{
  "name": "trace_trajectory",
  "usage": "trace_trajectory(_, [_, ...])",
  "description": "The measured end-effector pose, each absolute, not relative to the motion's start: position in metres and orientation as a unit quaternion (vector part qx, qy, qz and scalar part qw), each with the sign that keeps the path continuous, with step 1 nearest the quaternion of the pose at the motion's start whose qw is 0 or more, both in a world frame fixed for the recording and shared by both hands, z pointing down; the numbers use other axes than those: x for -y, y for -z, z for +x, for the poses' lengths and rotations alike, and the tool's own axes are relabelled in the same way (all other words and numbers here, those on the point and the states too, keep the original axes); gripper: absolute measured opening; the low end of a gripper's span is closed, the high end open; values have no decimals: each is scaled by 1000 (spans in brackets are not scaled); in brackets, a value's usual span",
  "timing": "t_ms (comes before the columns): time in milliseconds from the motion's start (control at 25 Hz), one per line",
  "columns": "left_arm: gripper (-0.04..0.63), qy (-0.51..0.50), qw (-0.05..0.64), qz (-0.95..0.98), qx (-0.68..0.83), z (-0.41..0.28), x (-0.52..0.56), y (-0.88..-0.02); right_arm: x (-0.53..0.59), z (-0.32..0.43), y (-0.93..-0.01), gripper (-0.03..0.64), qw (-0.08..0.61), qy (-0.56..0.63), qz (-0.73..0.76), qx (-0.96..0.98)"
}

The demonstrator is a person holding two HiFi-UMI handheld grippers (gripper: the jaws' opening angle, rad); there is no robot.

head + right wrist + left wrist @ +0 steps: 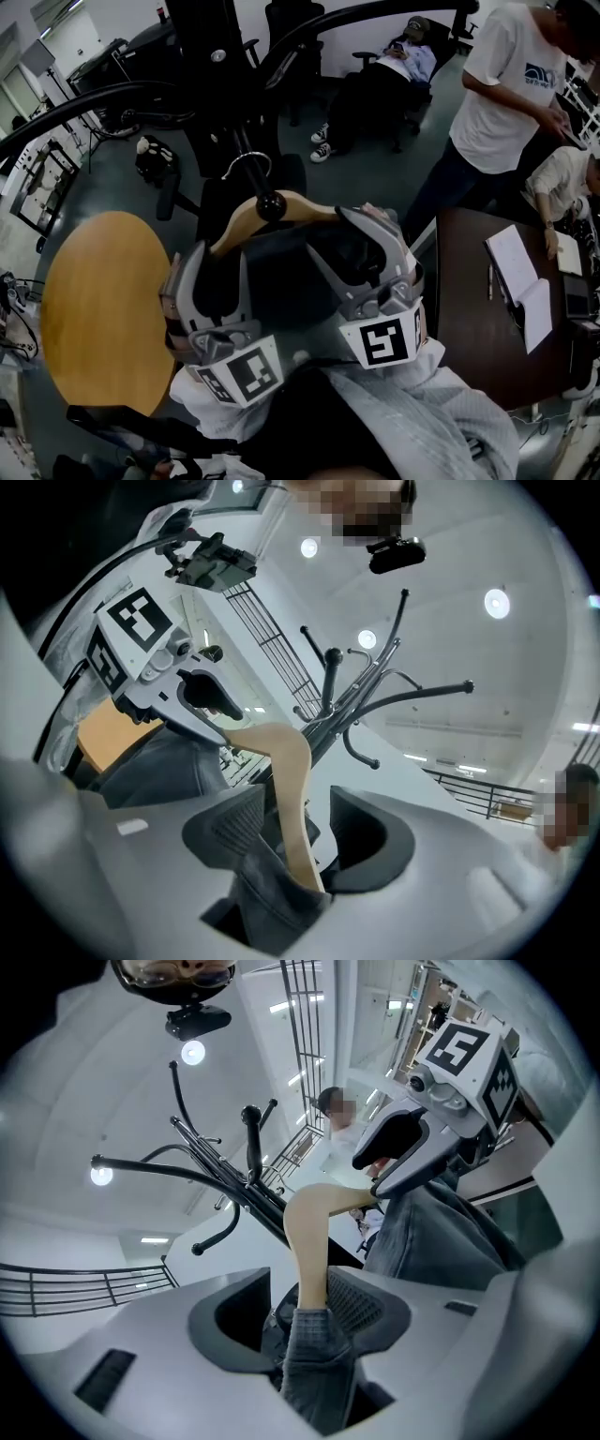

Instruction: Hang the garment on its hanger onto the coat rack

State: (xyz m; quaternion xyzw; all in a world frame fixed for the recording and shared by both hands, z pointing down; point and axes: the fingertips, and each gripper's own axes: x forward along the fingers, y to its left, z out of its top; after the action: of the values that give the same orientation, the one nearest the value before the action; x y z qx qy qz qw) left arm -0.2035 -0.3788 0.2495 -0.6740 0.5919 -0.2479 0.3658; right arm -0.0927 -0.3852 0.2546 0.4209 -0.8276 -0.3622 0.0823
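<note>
Garment (441, 1232) hangs on its wooden hanger (300, 208), up at the rack (251, 1147) between my two grippers. My left gripper (300, 1312) has its jaws spread, with one hanger arm loose between them. The hook (246, 164) seems to rest on the rack, so I judge no grip is needed. My right gripper (295, 832) is spread likewise round the other arm.

We look up along our left gripper (300, 1314), whose two grey jaws stand parted. Between them rises the pale wooden arm of a hanger (307, 1232), with a fold of grey garment (314, 1358) over its lower end, clear of the left pad. Our right gripper (401, 1159) sits at the hanger's far side, beside more grey cloth. Behind stands a black coat rack (239, 1190) with curved arms, under round ceiling lights (192, 1052).
</note>
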Motion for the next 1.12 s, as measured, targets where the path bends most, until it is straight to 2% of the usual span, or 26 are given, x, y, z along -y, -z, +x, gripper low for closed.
trace_trajectory(160, [172, 228, 356, -695, -581, -187, 357, -251, 368, -78, -256, 189, 56, 332, 436, 835])
trace_trajectory(320, [172, 159, 322, -736, -574, -166, 346, -249, 362, -66, -260, 186, 36, 293, 460, 838])
trace_trajectory(440, [172, 105, 267, -775, -563, -152, 343, -251, 358, -60, -269, 140, 42, 263, 475, 839])
trace_trajectory(520, [169, 78, 223, -805, -545, -139, 339, -257, 351, -47, -274, 82, 36, 243, 494, 834])
trace_trajectory(560, [162, 65, 200, -817, -537, -131, 337, -261, 347, -39, -276, 56, 31, 234, 501, 833])
trace_trajectory(720, [25, 3, 131, -838, -530, -109, 329, -264, 330, -18, -278, 16, 14, 217, 512, 831])
trace_trajectory(760, [8, -7, 121, -842, -526, -102, 327, -264, 326, -12, -276, 3, 8, 216, 516, 829])
trace_trajectory(1120, [5, -1, 100, -878, -468, -38, 318, -287, 311, 30, -287, 2, -6, 165, 551, 818])
